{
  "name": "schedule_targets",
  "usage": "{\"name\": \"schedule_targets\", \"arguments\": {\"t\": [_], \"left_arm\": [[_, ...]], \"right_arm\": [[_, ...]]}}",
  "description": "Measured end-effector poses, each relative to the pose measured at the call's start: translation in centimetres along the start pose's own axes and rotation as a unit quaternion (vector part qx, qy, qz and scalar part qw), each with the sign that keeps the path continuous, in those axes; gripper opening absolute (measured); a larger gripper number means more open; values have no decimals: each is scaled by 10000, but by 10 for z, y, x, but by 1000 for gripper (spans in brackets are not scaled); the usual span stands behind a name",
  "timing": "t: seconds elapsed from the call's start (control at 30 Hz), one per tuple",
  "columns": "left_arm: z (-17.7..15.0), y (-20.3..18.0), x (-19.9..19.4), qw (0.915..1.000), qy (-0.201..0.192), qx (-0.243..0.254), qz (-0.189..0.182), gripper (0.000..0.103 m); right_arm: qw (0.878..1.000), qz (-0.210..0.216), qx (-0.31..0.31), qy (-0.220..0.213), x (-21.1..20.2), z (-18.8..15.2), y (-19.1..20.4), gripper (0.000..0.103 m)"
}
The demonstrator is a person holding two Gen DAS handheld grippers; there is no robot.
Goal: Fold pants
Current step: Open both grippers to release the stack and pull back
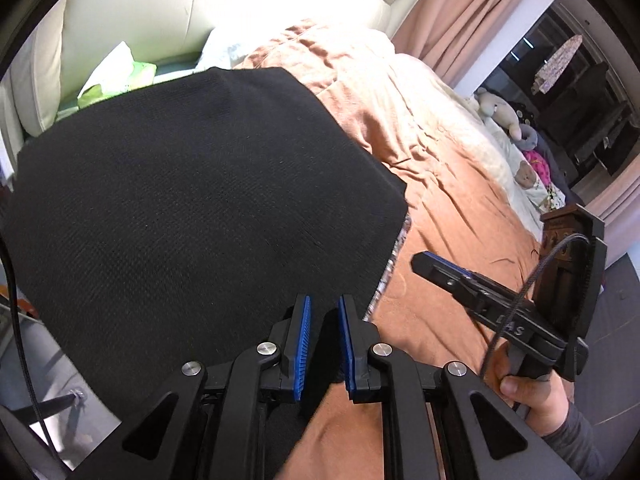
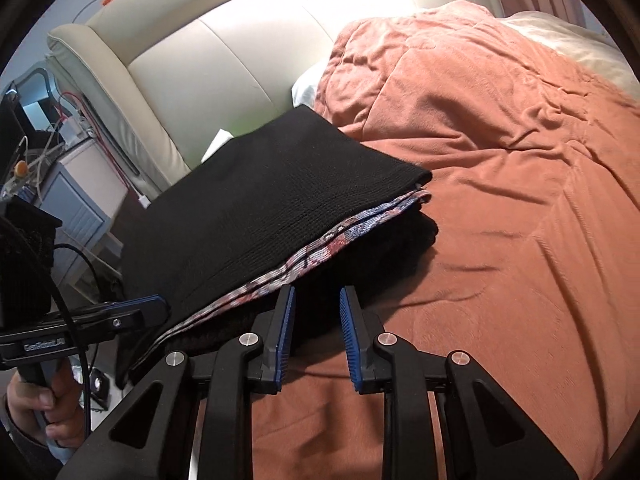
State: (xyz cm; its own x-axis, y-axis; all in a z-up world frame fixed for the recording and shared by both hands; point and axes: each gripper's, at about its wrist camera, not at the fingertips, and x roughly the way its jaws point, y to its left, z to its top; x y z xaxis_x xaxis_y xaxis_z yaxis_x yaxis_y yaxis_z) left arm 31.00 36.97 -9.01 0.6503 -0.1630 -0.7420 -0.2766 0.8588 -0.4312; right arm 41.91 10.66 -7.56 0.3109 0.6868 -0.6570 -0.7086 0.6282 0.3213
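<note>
Blue-padded fingers (image 1: 305, 336) of the left gripper (image 1: 324, 336) stood apart over the black pants (image 1: 192, 208), which lay folded at left-centre on the orange blanket (image 2: 500, 200). At lower centre, the right gripper (image 2: 316, 328) gaped too, holding nothing.

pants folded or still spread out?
Folded. The black pants lie as a compact stack on the orange blanket, layers showing at the edge, patterned waistband between them. Both grippers are open and empty.
</note>
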Motion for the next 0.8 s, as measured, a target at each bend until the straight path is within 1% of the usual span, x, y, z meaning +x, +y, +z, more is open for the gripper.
{"name": "schedule_targets", "arguments": {"t": [0.13, 0.17, 0.2, 0.23, 0.27, 0.3, 0.33, 0.37, 0.4, 0.43, 0.47, 0.5, 0.53, 0.57, 0.6, 0.67, 0.7, 0.73, 0.77, 0.8], "left_arm": [[-3, -9, -11, 9999, -95, 40, 41, 15], [-4, -12, -14, 9999, -125, 70, 70, 15], [-5, -16, -18, 9997, -173, 121, 127, 15], [-6, -21, -23, 9994, -224, 196, 165, 15], [-8, -27, -28, 9992, -267, 255, 161, 17], [-10, -31, -32, 9990, -305, 285, 161, 17], [-11, -34, -35, 9988, -341, 302, 168, 17], [-12, -37, -39, 9986, -381, 315, 177, 19], [-16, -42, -45, 9983, -442, 329, 192, 21], [-17, -45, -48, 9981, -479, 337, 192, 29], [-18, -49, -50, 9979, -518, 350, 189, 39], [-22, -54, -55, 9973, -587, 385, 234, 44], [-24, -59, -59, 9967, -638, 420, 276, 53], [-26, -61, -62, 9963, -669, 443, 296, 57], [-30, -67, -66, 9958, -709, 501, 298, 64], [-35, -76, -72, 9950, -762, 568, 307, 81], [-38, -81, -76, 9943, -807, 606, 336, 85], [-41, -87, -81, 9933, -871, 652, 387, 92], [-43, -91, -84, 9925, -918, 686, 422, 95], [-47, -96, -88, 9914, -987, 719, 469, 95]], "right_arm": [[9998, -158, -61, -98, -29, -3, 2, 20], [9999, -71, -36, -100, -37, -4, 2, 21], [9999, -8, 7, -113, -45, -5, 2, 23], [9999, -64, -6, -149, -55, -6, 2, 26], [9997, -152, -75, -199, -64, -7, 4, 34], [9994, -207, -141, -254, -73, -9, 5, 44], [9990, -237, -186, -318, -82, -12, 7, 49], [9987, -265, -204, -389, -93, -14, 8, 57], [9984, -291, -205, -450, -102, -17, 9, 61], [9980, -303, -199, -508, -113, -21, 10, 63], [9978, -318, -193, -545, -123, -23, 10, 70], [9976, -335, -200, -568, -130, -26, 11, 76], [9974, -347, -217, -601, -139, -30, 11, 79], [9969, -371, -241, -648, -150, -34, 12, 84], [9966, -403, -256, -672, -158, -38, 13, 86], [9959, -496, -289, -705, -174, -46, 14, 94], [9954, -565, -299, -719, -183, -51, 15, 99], [9951, -599, -324, -723, -189, -53, 17, 101], [9946, -627, -371, -739, -197, -57, 18, 103], [9941, -654, -401, -767, -204, -59, 21, 103]]}}
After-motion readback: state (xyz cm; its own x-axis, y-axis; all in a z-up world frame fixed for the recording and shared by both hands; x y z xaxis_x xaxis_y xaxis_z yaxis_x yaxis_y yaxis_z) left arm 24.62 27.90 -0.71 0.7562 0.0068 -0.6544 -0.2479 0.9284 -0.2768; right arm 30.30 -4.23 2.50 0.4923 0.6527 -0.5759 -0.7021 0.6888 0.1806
